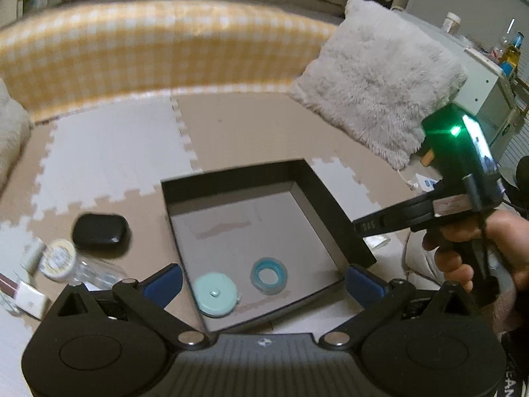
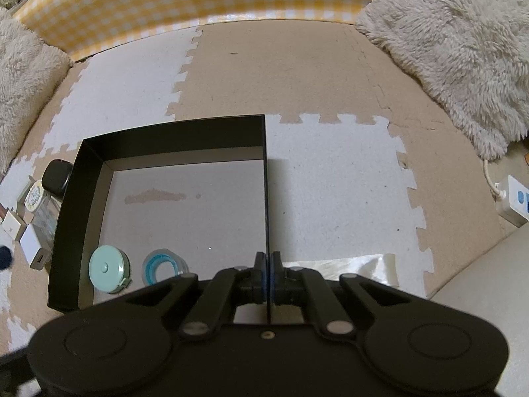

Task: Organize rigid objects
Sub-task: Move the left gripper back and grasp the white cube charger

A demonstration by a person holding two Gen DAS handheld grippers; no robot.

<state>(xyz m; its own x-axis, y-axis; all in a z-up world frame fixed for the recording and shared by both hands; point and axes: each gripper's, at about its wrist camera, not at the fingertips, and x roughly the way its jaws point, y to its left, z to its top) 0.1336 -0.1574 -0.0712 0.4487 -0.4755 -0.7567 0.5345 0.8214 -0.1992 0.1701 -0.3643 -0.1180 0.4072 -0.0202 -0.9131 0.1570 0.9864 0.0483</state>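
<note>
Box partly filled, most items left outside

Floor mat (image 2: 330,182) carries everything, no bench. Black box (image 1: 330,205) sits open on it, just ahead of both grippers. Right gripper (image 2: 267,273) has its fingers pressed together, pinching the box's right wall near the front corner, likely steadying it. Left gripper (image 1: 261,284) has fingers spread wide, nothing between them but the box's near edge below; it hangs over the front of the box.

Done, as far as visible: two things in the box, both at the near end close to the left fingers: mint tape measure (image 1: 215,294) and blue tape roll (image 1: 268,274), apart from each other.

Left to do: black case (image 1: 101,233), round-lidded jar (image 1: 61,259) and small white blocks (image 2: 33,248) lie outside the box, off to the left of the left fingers. Judged early, well under half done; next pick is probably from that left cluster.
</note>
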